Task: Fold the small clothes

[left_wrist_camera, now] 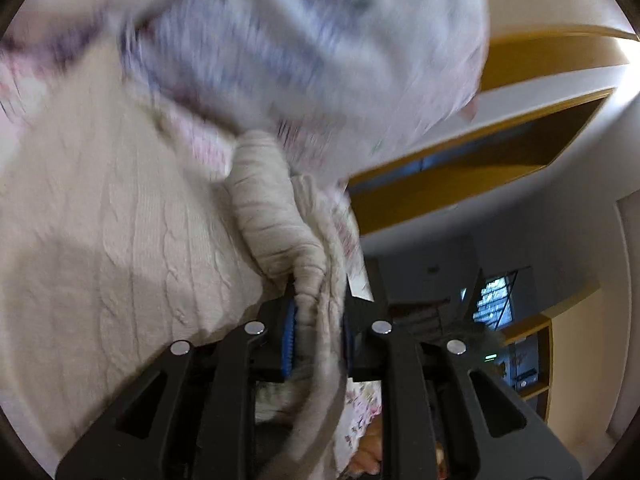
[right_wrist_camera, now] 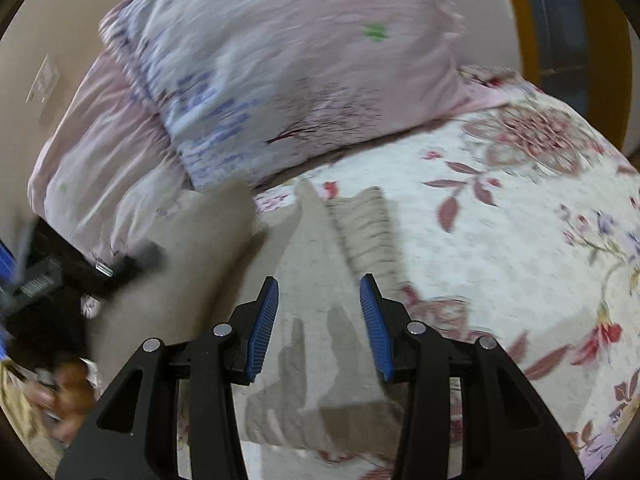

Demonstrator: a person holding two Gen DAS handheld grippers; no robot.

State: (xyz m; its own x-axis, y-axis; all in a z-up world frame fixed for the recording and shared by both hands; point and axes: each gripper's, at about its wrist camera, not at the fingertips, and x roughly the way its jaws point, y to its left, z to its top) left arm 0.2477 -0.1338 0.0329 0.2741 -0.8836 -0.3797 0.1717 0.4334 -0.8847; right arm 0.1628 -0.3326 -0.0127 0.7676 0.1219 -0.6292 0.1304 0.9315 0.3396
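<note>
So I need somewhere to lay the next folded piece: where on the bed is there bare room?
The floral bedspread right of the beige knit sweater lies bare up to the pillow. Left of the sweater it is crowded: pillows and the left gripper clamping a bunched fold. The open right gripper hovers over the sweater.

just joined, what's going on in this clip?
A person is folding a small beige knit sweater on a bed with a floral bedspread. The left tool is shut on a bunched ribbed part of the sweater, lifting it. The right tool is open and empty, hovering over the sweater's flat part on the bed. A pink patterned pillow lies behind the garment. Both views are motion-blurred, so the fold looks to be in progress.
</note>
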